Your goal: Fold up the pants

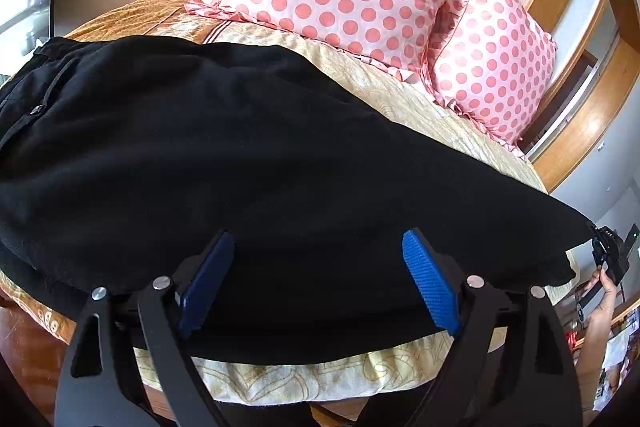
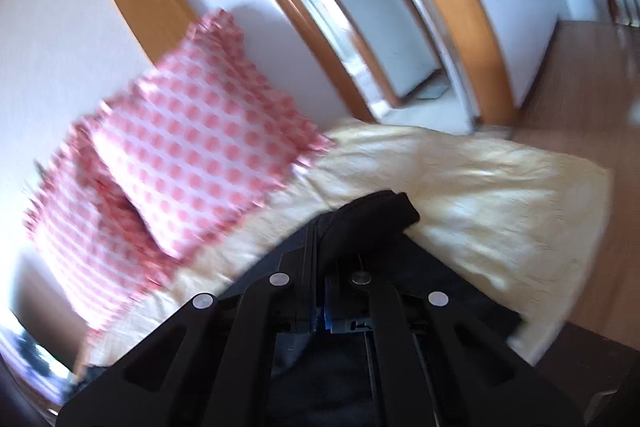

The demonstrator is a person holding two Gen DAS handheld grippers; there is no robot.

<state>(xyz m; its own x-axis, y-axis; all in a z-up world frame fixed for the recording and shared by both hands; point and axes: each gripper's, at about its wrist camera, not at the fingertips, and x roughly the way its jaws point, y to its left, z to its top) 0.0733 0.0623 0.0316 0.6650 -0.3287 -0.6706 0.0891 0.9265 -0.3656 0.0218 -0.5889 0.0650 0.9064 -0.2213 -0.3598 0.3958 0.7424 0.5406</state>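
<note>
Holding the pants point(image 1: 248, 155) hem pinched in my right gripper point(image 2: 320, 311), I keep the left gripper point(image 1: 320, 267) wide over them on the bed point(image 1: 420, 107). Next, carry the hem toward the waistband.

Left gripper point(image 1: 318, 247) w/ blue pads point(image 1: 430, 281) spread wide apart, nothing held between them, right gripper point(image 2: 320, 239) squeezed tight – black pants point(image 2: 376, 215) pinched in its tips, view blurry
</note>
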